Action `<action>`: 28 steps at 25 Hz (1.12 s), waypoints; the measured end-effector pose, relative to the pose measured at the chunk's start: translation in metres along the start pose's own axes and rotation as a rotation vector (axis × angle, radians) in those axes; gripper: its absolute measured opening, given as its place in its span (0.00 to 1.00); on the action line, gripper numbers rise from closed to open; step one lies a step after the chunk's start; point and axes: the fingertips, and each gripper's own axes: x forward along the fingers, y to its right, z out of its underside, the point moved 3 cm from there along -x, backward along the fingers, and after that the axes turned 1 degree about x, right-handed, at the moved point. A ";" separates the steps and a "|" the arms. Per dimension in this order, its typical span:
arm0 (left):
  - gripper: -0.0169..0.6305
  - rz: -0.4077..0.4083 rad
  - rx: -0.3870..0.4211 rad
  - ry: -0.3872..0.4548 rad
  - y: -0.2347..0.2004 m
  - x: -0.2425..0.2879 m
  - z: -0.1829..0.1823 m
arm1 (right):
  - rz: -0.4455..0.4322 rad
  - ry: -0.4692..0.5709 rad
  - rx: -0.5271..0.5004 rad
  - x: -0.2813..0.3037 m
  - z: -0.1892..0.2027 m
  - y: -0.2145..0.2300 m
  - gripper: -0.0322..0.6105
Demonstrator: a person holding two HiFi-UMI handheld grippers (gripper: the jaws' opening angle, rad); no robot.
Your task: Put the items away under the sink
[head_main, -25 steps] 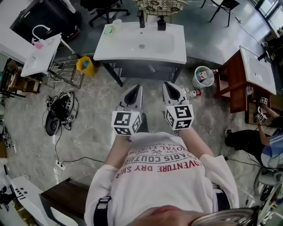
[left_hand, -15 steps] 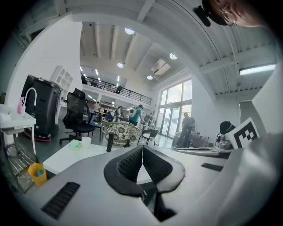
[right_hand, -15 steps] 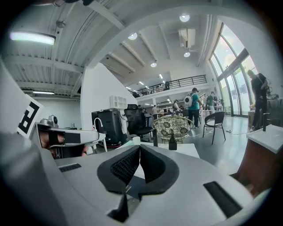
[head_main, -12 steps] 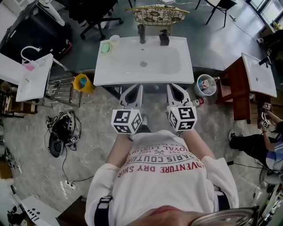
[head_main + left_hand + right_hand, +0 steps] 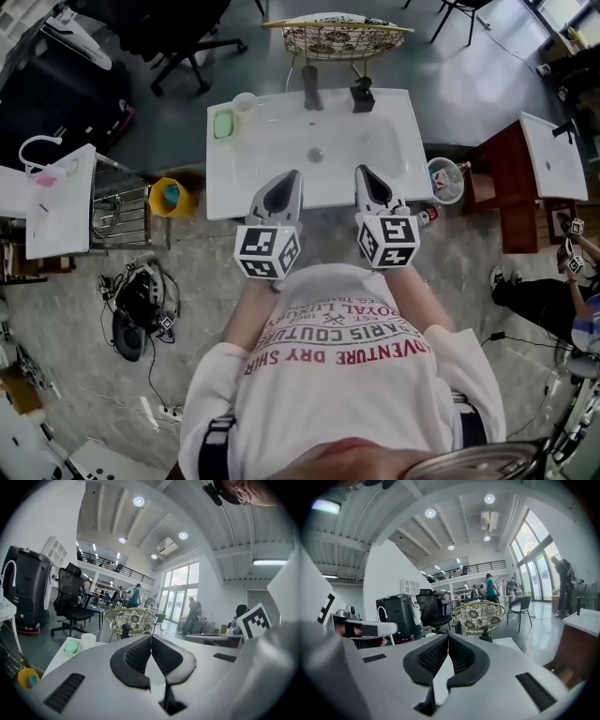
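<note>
1. Sink (image 5: 234, 169): white.
2. Soap (image 5: 223, 124): pale green.
3. Bucket (image 5: 171, 197): yellow.
4. Left gripper (image 5: 292, 178) and right gripper (image 5: 362, 172): grey, black pads, black-and-white marker cubes.
5. T-shirt (image 5: 347, 394): white, red and black lettering.
6. Chair (image 5: 336, 37): cream, floral openwork.

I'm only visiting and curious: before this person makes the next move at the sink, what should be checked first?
1. Left tool empty: ok, jaws together on nothing.
2. Right tool empty: ok, likewise.
3. Jaws open to grab: not ok, both shut.
4. Items in sight: ok, green soap, white cup and black dispenser sit along the back of the sink.
5. Room under the sink: cannot tell, its top hides it.
</note>
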 end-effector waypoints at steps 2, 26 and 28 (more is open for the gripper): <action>0.06 0.009 -0.012 -0.018 -0.011 0.009 0.003 | 0.012 -0.013 0.008 0.014 0.002 0.001 0.09; 0.06 -0.064 -0.074 -0.178 -0.090 0.186 0.040 | 0.011 -0.159 0.037 0.190 0.039 0.117 0.09; 0.06 -0.077 -0.071 -0.200 -0.096 0.196 0.049 | 0.008 -0.175 0.040 0.202 0.047 0.126 0.09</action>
